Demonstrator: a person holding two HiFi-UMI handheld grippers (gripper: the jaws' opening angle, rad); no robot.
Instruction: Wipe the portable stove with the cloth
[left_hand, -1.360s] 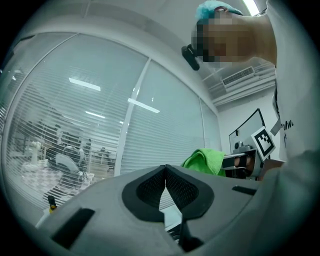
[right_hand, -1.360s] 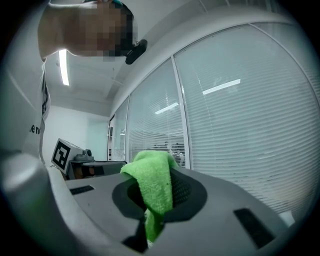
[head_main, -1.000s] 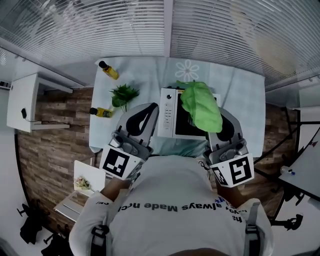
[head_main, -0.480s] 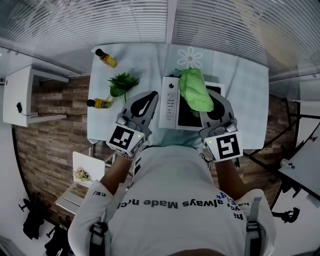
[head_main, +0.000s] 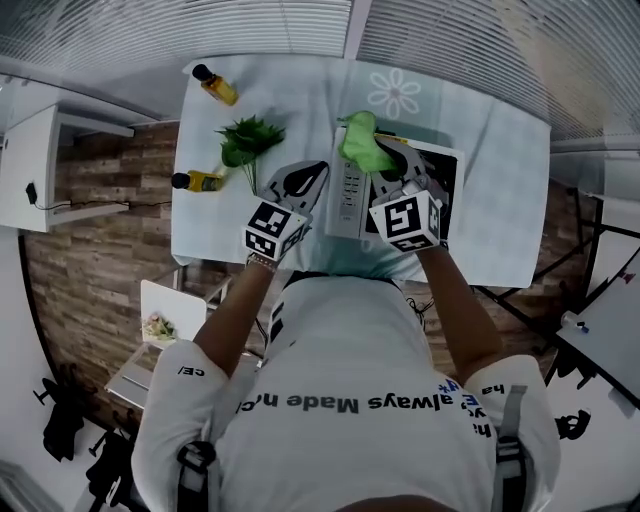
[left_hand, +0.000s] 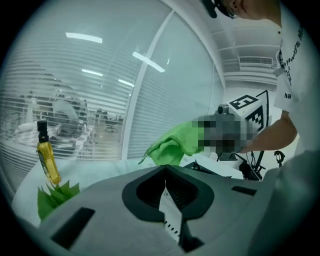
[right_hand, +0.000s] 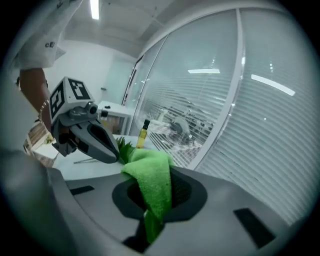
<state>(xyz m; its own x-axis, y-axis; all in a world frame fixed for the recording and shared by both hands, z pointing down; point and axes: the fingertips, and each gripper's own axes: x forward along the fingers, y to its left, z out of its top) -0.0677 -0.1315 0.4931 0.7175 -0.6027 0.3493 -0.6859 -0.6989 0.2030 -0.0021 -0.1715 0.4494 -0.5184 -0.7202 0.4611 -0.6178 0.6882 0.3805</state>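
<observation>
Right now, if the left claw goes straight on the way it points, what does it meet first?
Most likely the crumpled green cloth held by the right claw, over the edge of the white portable stove; depth is unclear.

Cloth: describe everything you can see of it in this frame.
The cloth is bright green, with a soft, fuzzy, microfibre-like look. It is bunched and folded, pinched between the jaws of the right gripper, and a wad bulges out past them. In the head view it sits over the far left corner of the stove, by the control strip. Whether it presses on the stove cannot be told.
</observation>
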